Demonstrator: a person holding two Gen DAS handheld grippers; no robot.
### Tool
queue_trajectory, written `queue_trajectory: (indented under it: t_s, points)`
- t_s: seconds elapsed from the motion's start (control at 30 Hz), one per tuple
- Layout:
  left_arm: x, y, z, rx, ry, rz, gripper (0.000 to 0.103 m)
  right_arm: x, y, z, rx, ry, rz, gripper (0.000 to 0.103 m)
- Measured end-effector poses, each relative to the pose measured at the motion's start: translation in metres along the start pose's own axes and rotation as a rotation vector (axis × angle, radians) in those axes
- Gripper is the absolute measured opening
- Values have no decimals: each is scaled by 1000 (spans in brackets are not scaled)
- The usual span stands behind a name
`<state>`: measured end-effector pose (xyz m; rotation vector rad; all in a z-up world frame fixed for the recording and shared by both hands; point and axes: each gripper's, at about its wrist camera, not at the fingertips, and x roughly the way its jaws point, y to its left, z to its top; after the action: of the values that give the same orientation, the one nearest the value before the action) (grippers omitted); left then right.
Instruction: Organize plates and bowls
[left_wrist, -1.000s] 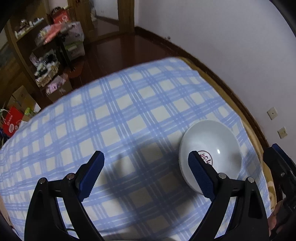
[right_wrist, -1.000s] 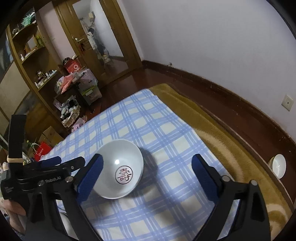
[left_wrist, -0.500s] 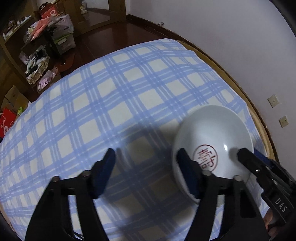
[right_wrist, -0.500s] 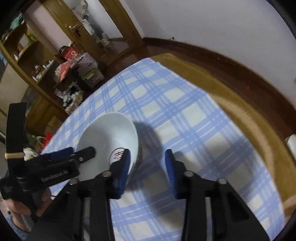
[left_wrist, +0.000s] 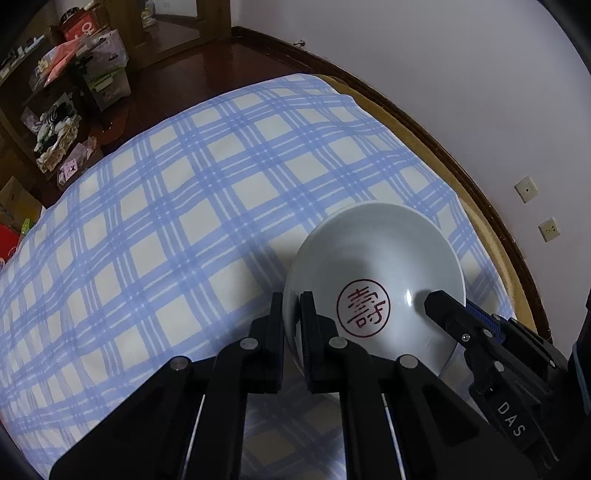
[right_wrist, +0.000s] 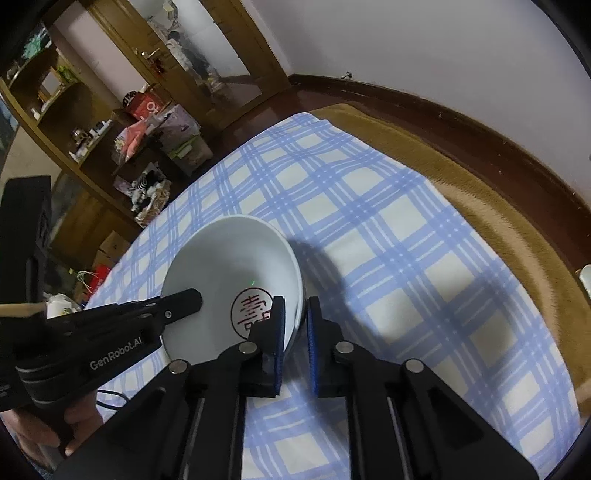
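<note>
We cannot see the bowl's (left_wrist: 373, 258) near rim, which sits behind the left gripper (left_wrist: 291, 314) fingers; in the right wrist view the right gripper (right_wrist: 293, 325) covers part of its red emblem (right_wrist: 247, 314). A small white object (right_wrist: 585, 277) is cut off at the frame's right edge. The shelf clutter (right_wrist: 144, 192) is too small for us to identify.

Bowl (left_wrist: 373, 273) bottom carries a red circled Chinese character, 壽. Right gripper (left_wrist: 458, 321) body reads "DAS" in the left wrist view. Left gripper (right_wrist: 184, 301) body reads "GenRobot.AI" in the right wrist view. Red box (right_wrist: 146, 105) by the shelf has white marks, unreadable.
</note>
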<state>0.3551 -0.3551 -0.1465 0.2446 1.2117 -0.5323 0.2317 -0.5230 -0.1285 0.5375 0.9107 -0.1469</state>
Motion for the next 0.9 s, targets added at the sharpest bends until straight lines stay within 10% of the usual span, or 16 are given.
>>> queue_trajectory:
  t_s: [0.9]
  points:
    - [-182,82,-107,-139,-124,65,8,-110,145,-61,-237,-70,114,11]
